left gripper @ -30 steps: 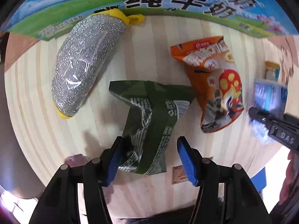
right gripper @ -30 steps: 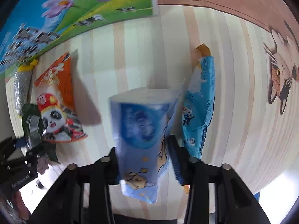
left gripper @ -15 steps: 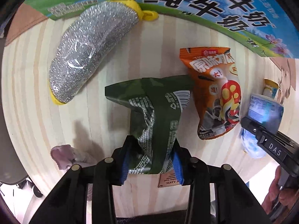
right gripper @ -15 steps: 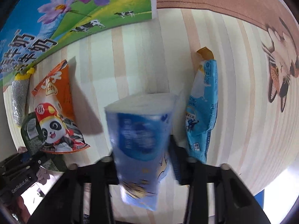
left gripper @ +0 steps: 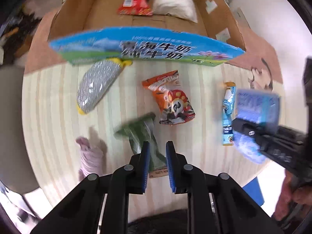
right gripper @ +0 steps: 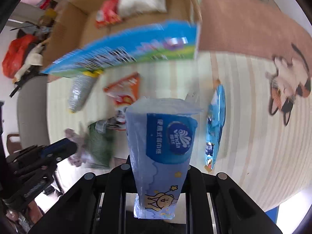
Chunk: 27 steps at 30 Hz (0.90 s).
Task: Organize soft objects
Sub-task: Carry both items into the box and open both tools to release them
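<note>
My left gripper [left gripper: 157, 157] is shut on a green snack bag [left gripper: 141, 134] and holds it above the striped table [left gripper: 54, 97]. My right gripper [right gripper: 159, 175] is shut on a blue tissue pack [right gripper: 161, 148], lifted above the table; the pack also shows in the left wrist view [left gripper: 255, 115]. On the table lie an orange panda snack bag [left gripper: 171, 99], a silver scrubber pack [left gripper: 96, 85], a light blue wrapper [left gripper: 228, 115] and a pink cloth [left gripper: 89, 156]. An open cardboard box [left gripper: 74, 15] stands behind, its flap printed blue and green.
Inside the box lie a red packet [left gripper: 136, 5] and a white pillow-like pack [left gripper: 173, 3]. A pink mat with a cat picture [right gripper: 286, 81] lies at the right. The table's near edge curves at the bottom.
Both grippers have risen well above the table with their loads. The left gripper closed on the green bag and lifted it. The box interior has come into view.
</note>
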Each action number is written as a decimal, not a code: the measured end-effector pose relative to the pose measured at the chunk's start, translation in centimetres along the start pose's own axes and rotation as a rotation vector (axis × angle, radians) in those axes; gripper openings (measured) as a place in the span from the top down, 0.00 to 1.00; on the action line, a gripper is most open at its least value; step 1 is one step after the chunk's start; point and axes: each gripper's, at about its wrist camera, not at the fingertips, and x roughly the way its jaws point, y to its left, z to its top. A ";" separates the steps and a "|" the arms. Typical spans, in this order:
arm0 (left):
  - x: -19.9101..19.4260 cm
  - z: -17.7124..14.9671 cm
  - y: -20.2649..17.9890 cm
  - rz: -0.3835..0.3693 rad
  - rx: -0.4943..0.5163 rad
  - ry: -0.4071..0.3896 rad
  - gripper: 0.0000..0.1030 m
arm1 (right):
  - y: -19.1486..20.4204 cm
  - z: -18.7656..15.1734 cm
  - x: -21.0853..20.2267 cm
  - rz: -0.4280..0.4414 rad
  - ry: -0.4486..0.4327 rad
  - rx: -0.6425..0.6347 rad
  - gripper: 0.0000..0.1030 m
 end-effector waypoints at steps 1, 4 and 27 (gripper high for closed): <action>0.2 0.4 0.3 0.012 0.006 0.002 0.84 | 0.2 0.2 -0.6 -0.002 -0.006 -0.008 0.82; 3.2 0.9 2.8 0.020 -0.027 0.144 0.75 | 0.5 0.4 -1.3 -0.018 -0.010 -0.008 0.82; -6.4 3.1 0.1 -0.024 0.013 -0.129 0.73 | 2.0 2.9 -2.0 0.061 -0.043 -0.034 0.82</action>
